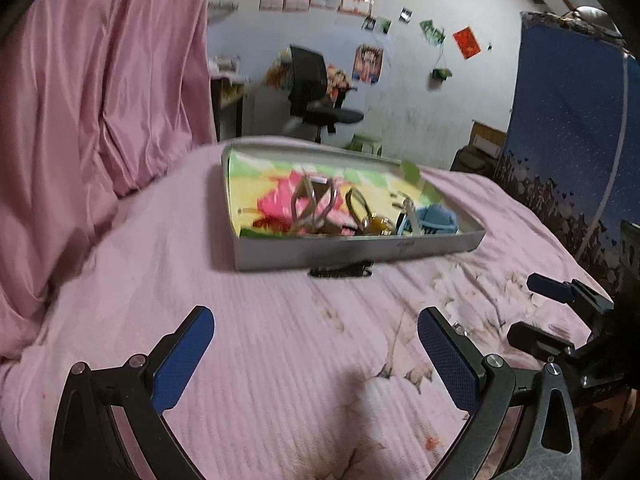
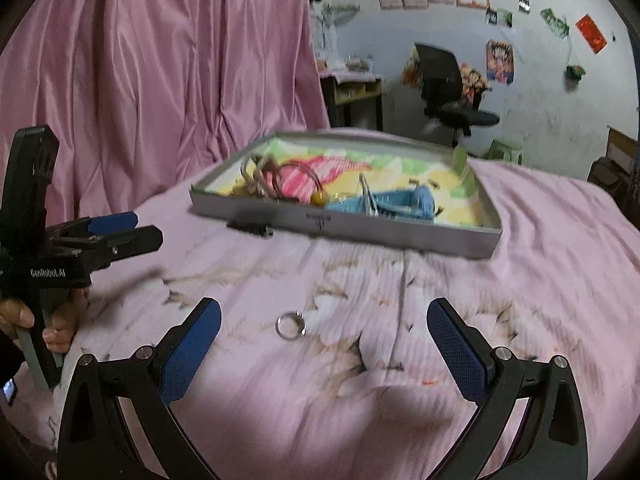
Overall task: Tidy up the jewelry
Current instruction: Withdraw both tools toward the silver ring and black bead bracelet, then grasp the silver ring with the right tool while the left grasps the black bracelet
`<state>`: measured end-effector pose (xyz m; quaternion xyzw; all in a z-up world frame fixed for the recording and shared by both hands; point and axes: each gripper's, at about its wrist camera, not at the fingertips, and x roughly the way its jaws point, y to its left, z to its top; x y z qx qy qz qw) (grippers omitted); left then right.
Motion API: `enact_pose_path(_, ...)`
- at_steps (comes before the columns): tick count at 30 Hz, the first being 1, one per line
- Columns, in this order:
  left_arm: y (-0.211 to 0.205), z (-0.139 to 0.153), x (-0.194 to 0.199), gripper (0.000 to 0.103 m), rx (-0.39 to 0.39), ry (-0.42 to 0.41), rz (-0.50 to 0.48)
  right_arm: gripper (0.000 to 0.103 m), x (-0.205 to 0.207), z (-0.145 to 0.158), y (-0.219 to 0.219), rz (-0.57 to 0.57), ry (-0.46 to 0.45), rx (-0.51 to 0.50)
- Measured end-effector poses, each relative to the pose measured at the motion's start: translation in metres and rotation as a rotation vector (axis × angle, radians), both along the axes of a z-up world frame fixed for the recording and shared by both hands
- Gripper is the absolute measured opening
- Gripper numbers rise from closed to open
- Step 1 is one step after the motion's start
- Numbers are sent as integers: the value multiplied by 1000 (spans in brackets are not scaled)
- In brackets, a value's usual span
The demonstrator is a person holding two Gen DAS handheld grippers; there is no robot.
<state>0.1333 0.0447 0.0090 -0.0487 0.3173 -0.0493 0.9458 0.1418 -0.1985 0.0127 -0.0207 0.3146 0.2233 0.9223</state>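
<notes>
A small silver ring (image 2: 291,325) lies on the pink bedspread, just ahead of my right gripper (image 2: 324,308) and a little left of the middle of its gap. That gripper is open and holds nothing. My left gripper (image 1: 316,320) is open too, over bare bedspread. It appears side-on at the left of the right wrist view (image 2: 150,227), held by a hand (image 2: 24,316). Farther back sits a grey tray (image 2: 360,229) with a bright floral lining, which holds bangles (image 2: 296,180), a blue basket (image 2: 400,202) and an amber piece (image 1: 380,224). The right gripper (image 1: 520,307) shows at the left wrist view's right edge.
A black hair clip (image 1: 340,271) lies against the tray's (image 1: 360,249) front wall. Pink satin bedding (image 2: 160,80) is piled at the left. Beyond the bed stand a black office chair (image 1: 316,92) and a blue patterned panel (image 1: 568,120).
</notes>
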Motion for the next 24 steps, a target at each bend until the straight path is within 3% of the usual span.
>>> enact_pose_path(2, 1, -3, 4, 102, -8, 22, 1, 97, 3, -4, 1, 5, 27, -8)
enact_pose_path(6, 0, -9, 10, 102, -3, 56, -6, 67, 7, -12, 6, 32, 71, -21)
enact_pose_path(15, -9, -16, 28, 102, 46, 127, -44, 39, 13, -29, 23, 101, 157, -65)
enact_pose_path(21, -12, -22, 44, 102, 80, 178, -59, 24, 21, -31, 22, 100, 192, -38)
enact_pose_path(24, -14, -22, 53, 101, 86, 191, -70, 22, 27, -33, 22, 102, 209, -16)
